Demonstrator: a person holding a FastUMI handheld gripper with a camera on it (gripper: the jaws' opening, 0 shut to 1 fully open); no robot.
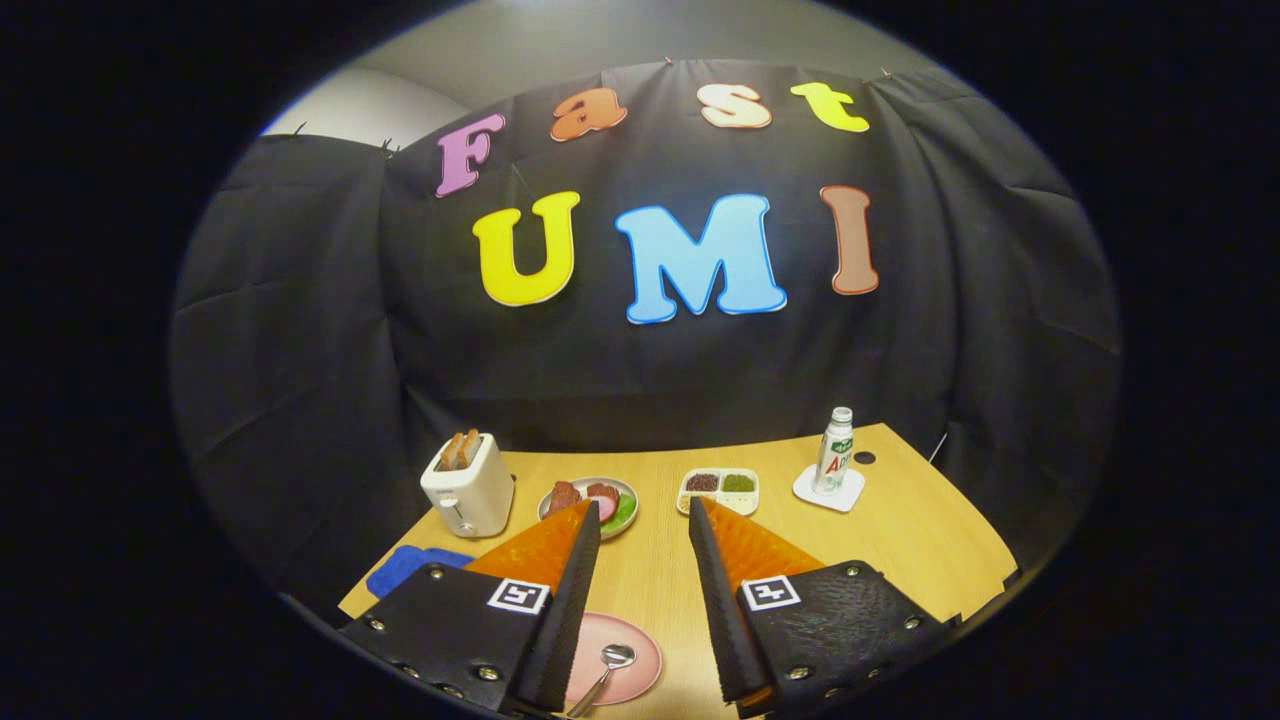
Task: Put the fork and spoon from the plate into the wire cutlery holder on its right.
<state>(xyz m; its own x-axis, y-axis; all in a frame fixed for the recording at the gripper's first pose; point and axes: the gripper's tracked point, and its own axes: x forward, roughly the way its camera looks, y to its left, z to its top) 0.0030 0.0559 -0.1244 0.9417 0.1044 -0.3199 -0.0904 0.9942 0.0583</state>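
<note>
Below the fingers, near side of the table (900, 540) — spoon (605, 668) on the pink plate (635, 655)

Gripper view: the gripper (645, 515) hangs wide open, holding nothing, its 2 fingers pointing past the plate at the far dishes. The spoon lies beneath the gap, nearer the left finger (560, 590) — bowl away, handle slanting back under it. I judge the gripper must tip down. I cannot make out the fork or the wire holder.

Spoon (606, 672) on plate (640, 655), toaster (467, 485) beyond.
</note>
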